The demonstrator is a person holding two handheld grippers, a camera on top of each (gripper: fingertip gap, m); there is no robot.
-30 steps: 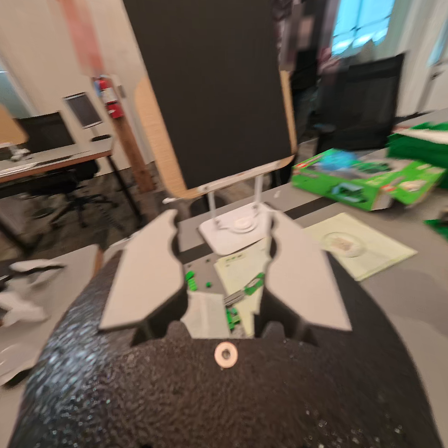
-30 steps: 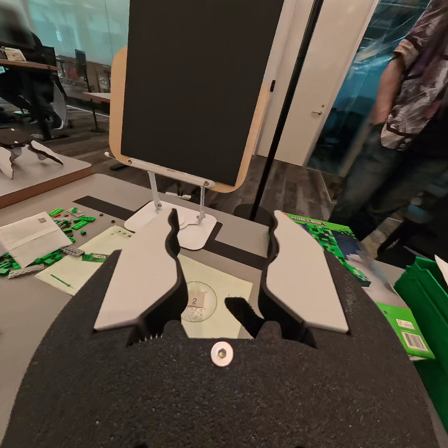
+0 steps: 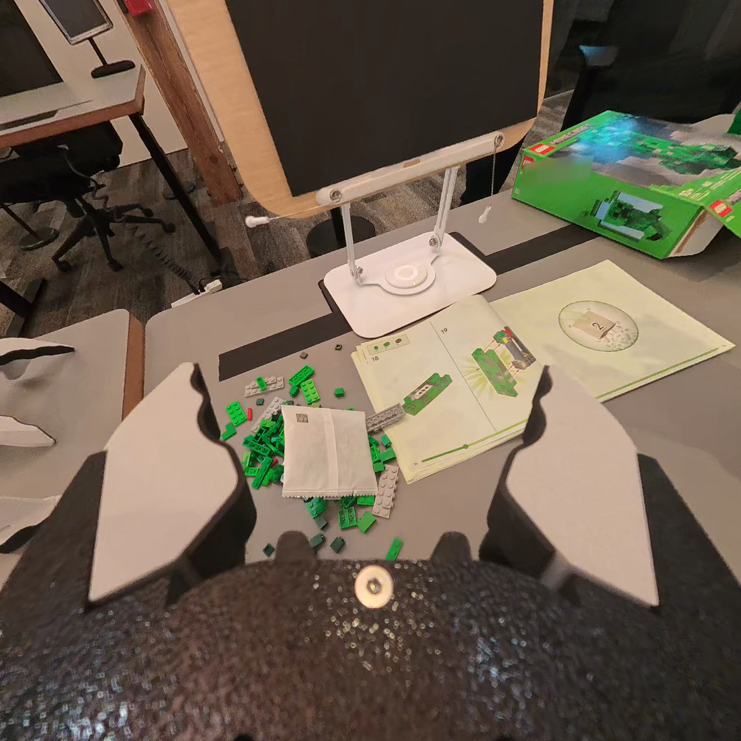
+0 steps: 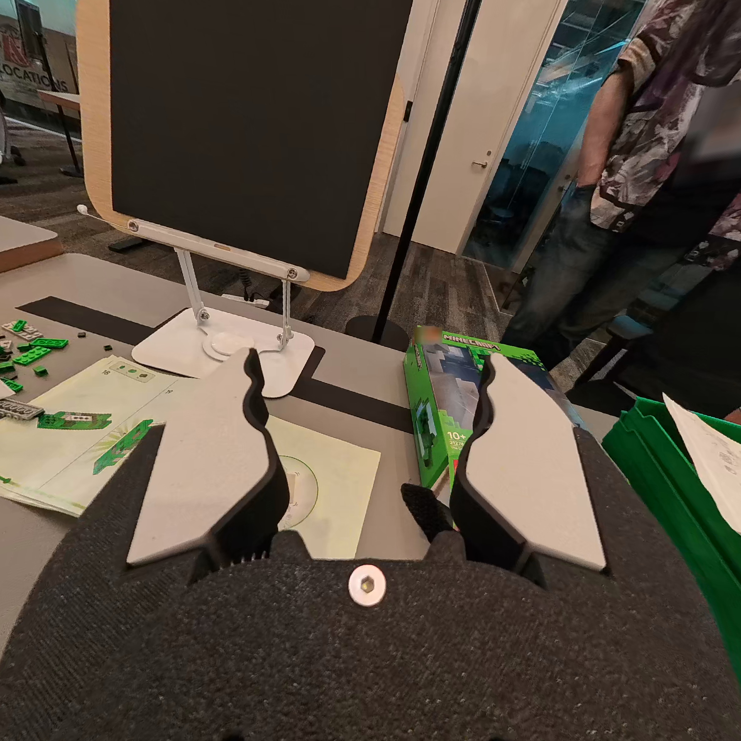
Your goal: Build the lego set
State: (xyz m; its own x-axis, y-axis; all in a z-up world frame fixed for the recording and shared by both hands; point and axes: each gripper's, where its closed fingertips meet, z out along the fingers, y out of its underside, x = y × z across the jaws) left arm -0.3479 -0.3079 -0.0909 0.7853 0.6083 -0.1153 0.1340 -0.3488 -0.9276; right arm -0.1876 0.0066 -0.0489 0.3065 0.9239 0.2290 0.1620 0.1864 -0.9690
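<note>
Loose green and grey plastic lego pieces (image 3: pixel 280 437) lie heaped on the grey table (image 3: pixel 641 433), partly under a flat white paper bag (image 3: pixel 326 453); my left gripper (image 3: pixel 369 401) hovers above them, fingers spread wide, empty; my right gripper (image 4: pixel 367 385) hangs likewise parted and empty over the open pale-green instruction booklet (image 4: pixel 80 433); I'd shift the bag first, then pinch one piece squarely.

White bag (image 3: pixel 326 453) lies on the brick pile (image 3: pixel 264 441), so bricks under it are hidden. Left gripper finger (image 3: pixel 561 473) covers the booklet (image 3: pixel 441 393) corner. Green box (image 3: pixel 625 180) is cut by right edge, w/ one blurred patch. Right view: green bin (image 4: pixel 677 481) is cut off at the edge; person (image 4: pixel 649 160) shows only torso & legs.
</note>
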